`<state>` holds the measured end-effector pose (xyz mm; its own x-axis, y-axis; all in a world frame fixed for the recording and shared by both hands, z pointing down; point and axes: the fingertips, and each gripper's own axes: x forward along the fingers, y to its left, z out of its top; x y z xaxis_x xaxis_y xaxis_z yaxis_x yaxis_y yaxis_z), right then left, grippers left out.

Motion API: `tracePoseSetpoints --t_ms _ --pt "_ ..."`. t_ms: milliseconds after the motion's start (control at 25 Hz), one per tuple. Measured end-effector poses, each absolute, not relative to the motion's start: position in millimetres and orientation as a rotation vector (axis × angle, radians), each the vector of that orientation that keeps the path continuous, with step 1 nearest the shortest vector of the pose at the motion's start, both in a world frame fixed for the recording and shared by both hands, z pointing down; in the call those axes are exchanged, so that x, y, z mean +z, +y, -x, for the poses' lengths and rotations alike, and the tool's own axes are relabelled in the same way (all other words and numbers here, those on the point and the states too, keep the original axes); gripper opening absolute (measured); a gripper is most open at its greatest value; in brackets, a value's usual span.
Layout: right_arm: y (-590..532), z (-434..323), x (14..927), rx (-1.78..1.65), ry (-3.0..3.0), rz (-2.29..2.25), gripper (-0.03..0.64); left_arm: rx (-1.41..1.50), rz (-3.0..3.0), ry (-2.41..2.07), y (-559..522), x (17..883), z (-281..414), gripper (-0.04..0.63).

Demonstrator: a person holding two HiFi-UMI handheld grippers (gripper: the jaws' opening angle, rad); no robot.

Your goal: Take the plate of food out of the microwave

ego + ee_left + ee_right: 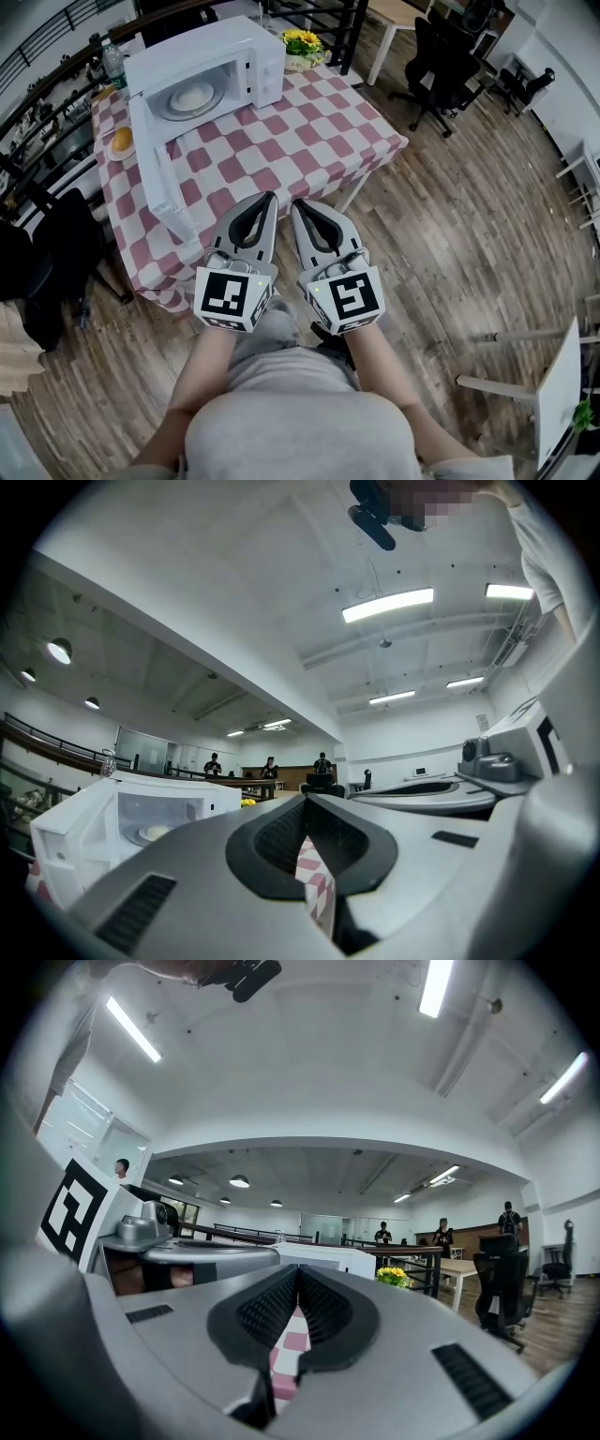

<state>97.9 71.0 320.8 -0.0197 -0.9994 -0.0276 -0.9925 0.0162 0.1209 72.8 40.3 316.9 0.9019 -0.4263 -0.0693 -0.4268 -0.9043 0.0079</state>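
A white microwave (202, 70) stands at the far left of a table under a red-and-white checked cloth (309, 131), with its door (159, 173) swung open toward me. Inside, a plate of pale food (190, 97) rests on the turntable; the left gripper view shows the plate (150, 833) too. My left gripper (270, 199) and right gripper (298, 204) hover side by side at the table's near edge, well short of the microwave. Both point level at the table, jaws shut and empty. The microwave (323, 1258) lies beyond the right gripper (298, 1277).
A bun on a small plate (121, 142) lies left of the microwave, and a bottle (112, 61) stands behind it. Yellow flowers (302, 42) sit at the table's far corner. Black office chairs (441, 66) stand far right, a dark chair (52, 253) left.
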Motion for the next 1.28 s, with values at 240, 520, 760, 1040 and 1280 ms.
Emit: tracePoseSetpoints --t_ms 240,520,760,1040,1280 --pt "34 -122 322 -0.1 -2.261 -2.137 0.026 0.106 3.055 0.754 5 318 -89 0.002" --pt "-16 -137 324 -0.107 -2.327 -2.041 0.026 0.101 3.058 0.843 -46 322 -107 0.002" --pt "-55 -144 330 -0.092 -2.368 -1.95 0.026 0.103 3.057 0.909 -83 326 -121 0.002" --pt "-101 -155 340 -0.05 -2.409 -1.882 0.026 0.097 3.06 0.993 -127 336 -131 0.002" --pt "-134 -159 343 -0.044 -2.43 -1.838 0.026 0.123 3.04 1.056 -165 332 -132 0.002"
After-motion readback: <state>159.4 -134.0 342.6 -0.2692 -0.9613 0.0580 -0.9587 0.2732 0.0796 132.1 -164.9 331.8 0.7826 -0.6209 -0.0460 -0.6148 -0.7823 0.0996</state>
